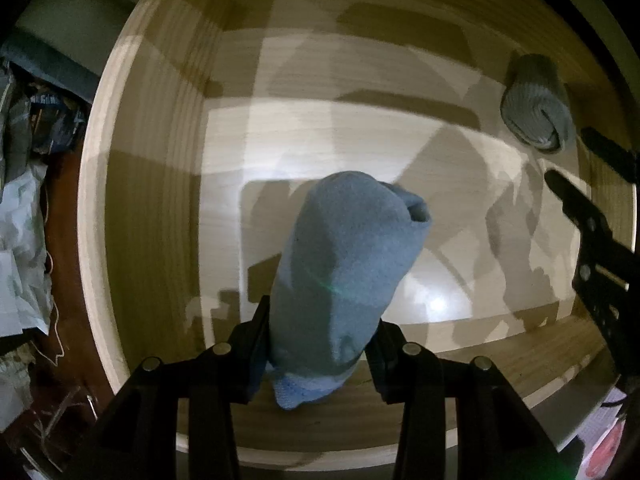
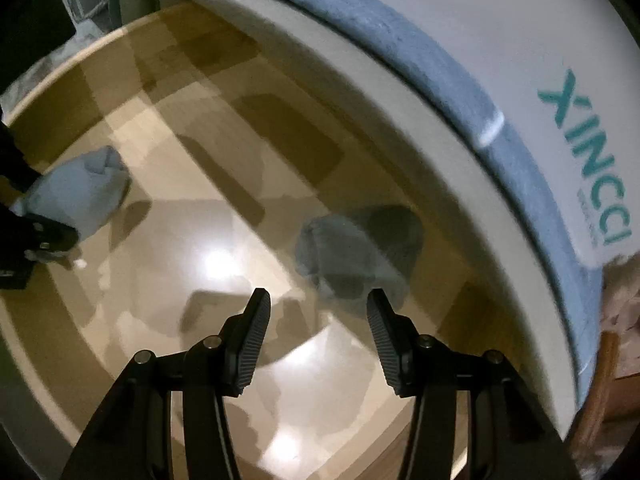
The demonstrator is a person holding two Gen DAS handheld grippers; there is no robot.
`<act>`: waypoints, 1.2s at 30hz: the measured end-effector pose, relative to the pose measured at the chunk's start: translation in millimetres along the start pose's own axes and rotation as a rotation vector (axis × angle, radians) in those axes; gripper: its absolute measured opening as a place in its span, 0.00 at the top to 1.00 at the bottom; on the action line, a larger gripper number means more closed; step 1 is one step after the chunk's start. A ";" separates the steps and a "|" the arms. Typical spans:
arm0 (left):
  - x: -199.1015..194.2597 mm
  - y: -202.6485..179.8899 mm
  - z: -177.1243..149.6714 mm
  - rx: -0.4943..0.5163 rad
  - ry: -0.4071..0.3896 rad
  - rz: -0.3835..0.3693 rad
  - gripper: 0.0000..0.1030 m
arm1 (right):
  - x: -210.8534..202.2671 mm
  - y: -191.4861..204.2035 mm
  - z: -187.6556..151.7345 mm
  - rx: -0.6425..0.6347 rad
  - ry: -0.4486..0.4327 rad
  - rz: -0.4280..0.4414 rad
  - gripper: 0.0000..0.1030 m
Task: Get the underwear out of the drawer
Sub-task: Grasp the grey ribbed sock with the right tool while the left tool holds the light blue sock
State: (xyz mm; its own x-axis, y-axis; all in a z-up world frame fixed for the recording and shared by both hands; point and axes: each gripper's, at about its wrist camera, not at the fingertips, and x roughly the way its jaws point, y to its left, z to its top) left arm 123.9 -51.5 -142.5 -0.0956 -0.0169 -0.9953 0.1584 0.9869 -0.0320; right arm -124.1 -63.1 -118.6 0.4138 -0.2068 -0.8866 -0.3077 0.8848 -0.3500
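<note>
the left tool (image 1: pixel 320 344) clamps a rolled light-blue fabric bundle (image 1: pixel 340 264) above the pale wooden drawer (image 1: pixel 152 208). the right tool (image 2: pixel 318 320), jaws closing on nothing, points at a rolled grey-blue fabric bundle (image 2: pixel 352 248) lying by the drawer's wall.

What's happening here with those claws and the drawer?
A person holding a claw in each hand is emptying a wooden drawer of rolled blue underwear. The left claw is clamped on one light blue roll over the drawer bottom. The right claw has nothing between its fingers; its jaws are closing slightly as it points toward a second, greyer roll lying near the drawer's wall.
</note>
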 end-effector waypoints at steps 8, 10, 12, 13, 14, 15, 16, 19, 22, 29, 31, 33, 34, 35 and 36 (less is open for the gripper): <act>0.8 -22.8 0.3 0.053 -0.005 0.030 0.59 | 11.6 -0.2 3.2 -0.035 0.010 -0.037 0.55; 5.4 -30.2 -4.0 0.055 -0.003 0.031 0.59 | 18.9 -0.7 2.8 -0.051 0.023 -0.064 0.56; 9.6 -26.1 -7.1 0.059 -0.004 0.026 0.59 | 25.1 -2.3 1.8 -0.058 0.037 -0.079 0.61; 9.6 -28.4 -7.1 0.061 -0.003 0.028 0.59 | 27.9 -3.8 1.4 -0.062 0.040 -0.087 0.62; 9.7 -28.8 -6.9 0.060 -0.002 0.029 0.59 | 30.6 -5.1 0.9 -0.066 0.046 -0.094 0.65; 9.9 -28.8 -5.8 0.059 0.000 0.028 0.59 | 32.5 -6.1 0.5 -0.067 0.052 -0.095 0.66; 8.4 -18.9 -2.7 0.059 0.000 0.027 0.59 | 33.6 -7.1 0.4 -0.070 0.052 -0.098 0.67; 5.4 -13.0 -1.8 0.061 0.000 0.026 0.59 | 36.8 -6.1 0.3 -0.094 0.060 -0.122 0.73; 7.0 -2.5 -4.7 0.058 -0.003 0.023 0.59 | 37.0 -4.5 3.8 -0.090 0.067 -0.125 0.77; 14.5 3.6 -11.5 0.054 -0.008 0.020 0.59 | 31.9 -22.1 -2.0 -0.008 0.093 -0.027 0.79; 18.8 4.8 -11.8 0.052 -0.011 0.017 0.59 | 29.1 -29.1 -4.6 0.024 0.101 0.019 0.80; 18.1 7.7 -13.8 0.050 -0.014 0.011 0.59 | 27.2 -35.7 -7.9 0.052 0.108 0.055 0.80; 17.9 8.7 -14.2 0.049 -0.015 0.008 0.59 | 26.4 -38.8 -8.4 0.067 0.114 0.078 0.80; 17.5 9.7 -14.8 0.048 -0.015 0.006 0.59 | 21.0 -49.7 -4.4 0.085 0.119 0.106 0.80; 15.8 11.4 -15.6 0.048 -0.016 0.005 0.59 | 20.2 -52.6 -5.8 0.101 0.124 0.125 0.80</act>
State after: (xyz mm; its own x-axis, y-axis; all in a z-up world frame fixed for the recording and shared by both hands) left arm 108.9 -38.0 -157.2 -0.0790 -0.0148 -0.9968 0.2060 0.9781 -0.0309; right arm -104.5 -116.3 -119.8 0.2676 -0.1368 -0.9538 -0.2600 0.9429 -0.2082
